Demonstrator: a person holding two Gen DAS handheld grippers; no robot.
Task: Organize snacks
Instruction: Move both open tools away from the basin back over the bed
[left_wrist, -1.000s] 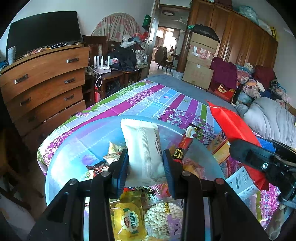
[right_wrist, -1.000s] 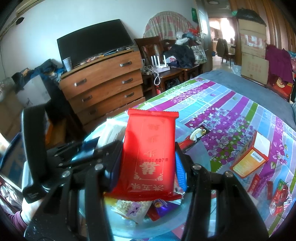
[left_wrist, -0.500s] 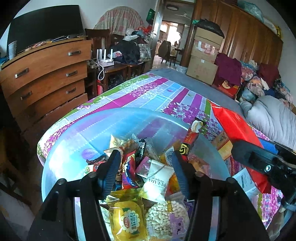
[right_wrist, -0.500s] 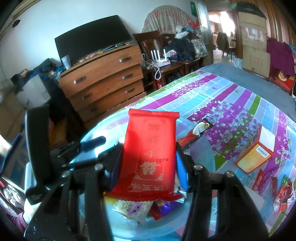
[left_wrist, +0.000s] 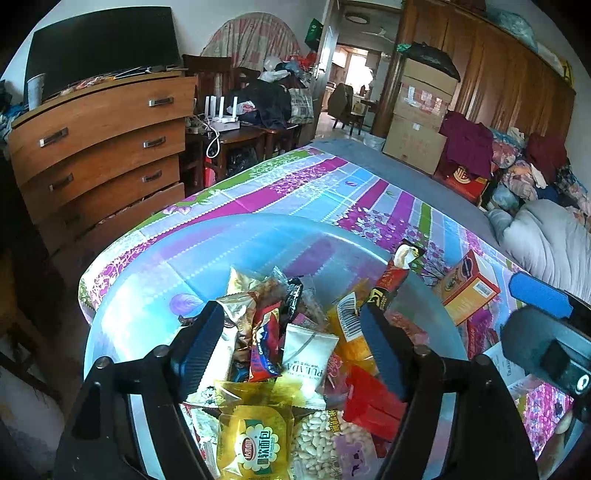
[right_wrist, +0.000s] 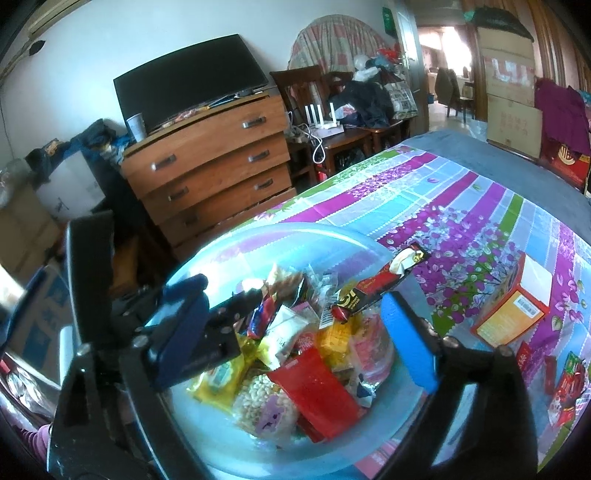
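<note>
Your red packet (right_wrist: 317, 391) and white packet (left_wrist: 308, 360) have dropped into the clear bowl (left_wrist: 155, 280), both jaws just opened. Left gripper (left_wrist: 291, 339) and right gripper (right_wrist: 295, 321) gape empty over the snack pile. Orange box (right_wrist: 511, 310) sits on the tablecloth (right_wrist: 424, 192) beside the bowl.

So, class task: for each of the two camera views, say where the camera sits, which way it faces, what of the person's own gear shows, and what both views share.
Left wrist: sits on the left tongs, looking forward and down into the clear bowl of snacks; its own open fingers frame the pile, and the right tongs intrude at right.
Right wrist: sits on the right tongs, facing down over the same bowl; the left tongs cross at left.
Shared: bowl, red packet, orange box, dresser.
</note>
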